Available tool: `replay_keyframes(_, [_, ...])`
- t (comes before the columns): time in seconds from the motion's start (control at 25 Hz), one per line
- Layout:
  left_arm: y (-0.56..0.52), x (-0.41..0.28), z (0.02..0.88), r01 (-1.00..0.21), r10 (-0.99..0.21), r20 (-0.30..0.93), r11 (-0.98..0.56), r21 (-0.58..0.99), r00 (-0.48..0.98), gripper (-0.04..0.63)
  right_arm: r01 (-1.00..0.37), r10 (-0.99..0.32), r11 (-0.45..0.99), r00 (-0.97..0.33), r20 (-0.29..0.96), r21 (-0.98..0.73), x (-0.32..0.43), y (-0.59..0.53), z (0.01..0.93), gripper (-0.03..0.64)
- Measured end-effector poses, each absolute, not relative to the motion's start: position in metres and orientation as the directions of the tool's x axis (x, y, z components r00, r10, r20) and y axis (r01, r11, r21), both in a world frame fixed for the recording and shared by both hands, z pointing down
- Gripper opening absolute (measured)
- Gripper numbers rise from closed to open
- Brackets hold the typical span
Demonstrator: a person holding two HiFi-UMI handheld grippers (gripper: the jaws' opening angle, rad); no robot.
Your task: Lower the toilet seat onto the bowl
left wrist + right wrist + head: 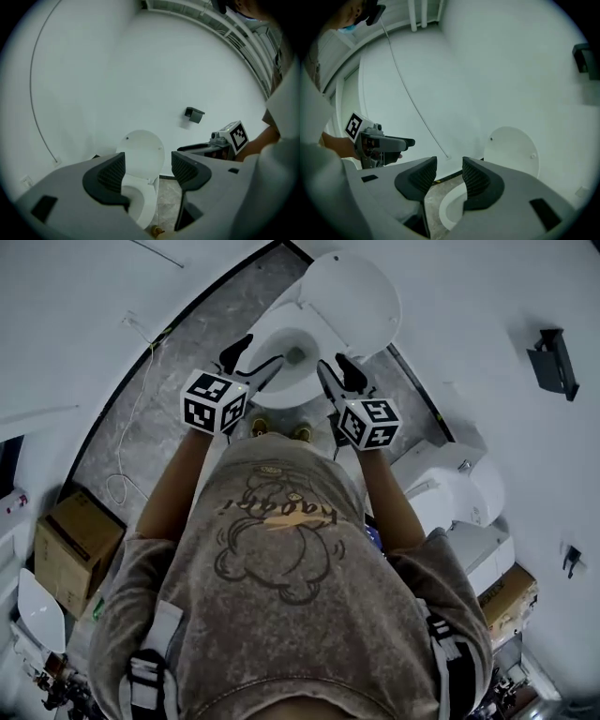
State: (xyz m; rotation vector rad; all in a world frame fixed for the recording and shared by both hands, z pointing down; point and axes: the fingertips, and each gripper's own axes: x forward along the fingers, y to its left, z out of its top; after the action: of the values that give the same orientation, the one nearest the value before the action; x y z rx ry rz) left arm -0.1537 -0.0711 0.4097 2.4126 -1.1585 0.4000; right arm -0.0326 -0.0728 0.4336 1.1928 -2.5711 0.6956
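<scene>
Nearest the head camera: shirt (281,549), filling the lower frame. Left gripper (262,350) held above the bowl (272,332), jaws apart, clamped on nothing. Right gripper (331,362) just beside it, jaws likewise apart and empty. Seat (352,296) raised, upright behind the bowl, against the wall (469,296), touched by neither gripper; 2 bumpers (127,138) on its near face. 2 shoes (260,427) on the grey floor (187,371) before the bowl. Boxes (75,549) at far left; 2nd toilet (450,484) at right. Black holder (551,360) on the right wall, well apart from the seat.
</scene>
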Motion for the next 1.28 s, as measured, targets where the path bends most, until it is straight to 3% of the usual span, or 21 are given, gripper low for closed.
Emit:
replay_keyframes(0.2, [-0.063,-0.145,0.350,-0.788,-0.722,0.322,-0.593,0.168,0.612,0.298,-0.812,-0.777,0.522,-0.579,0.248,-0.260,0.009,-0.059,0.366,0.159])
replay_keyframes(0.24, [-0.061,-0.145,0.343,-0.794,-0.738,0.302,-0.591,0.142,0.604,0.246,-0.825,-0.800,0.507,-0.558,0.219,-0.251,0.018,-0.054,0.358,0.131])
replay_keyframes(0.32, [-0.057,-0.145,0.336,-0.804,-0.761,0.267,-0.583,0.114,0.591,0.060,-0.845,-0.835,0.481,-0.523,0.174,-0.233,0.034,-0.045,0.348,0.098])
replay_keyframes(0.4, [-0.054,-0.146,0.335,-0.805,-0.770,0.235,-0.580,0.128,0.593,0.021,-0.859,-0.853,0.469,-0.501,0.146,-0.206,0.042,-0.039,0.344,0.077])
replay_keyframes(0.64, [-0.049,-0.154,0.351,-0.828,-0.799,0.216,-0.542,0.143,0.561,0.009,-0.875,-0.870,0.455,-0.476,0.126,-0.163,0.049,-0.038,0.352,0.035])
replay_keyframes(1.28, [-0.043,-0.153,0.372,-0.857,-0.826,0.228,-0.487,0.171,0.515,0.009,-0.860,-0.852,0.471,-0.501,0.151,-0.195,0.040,-0.035,0.371,0.028])
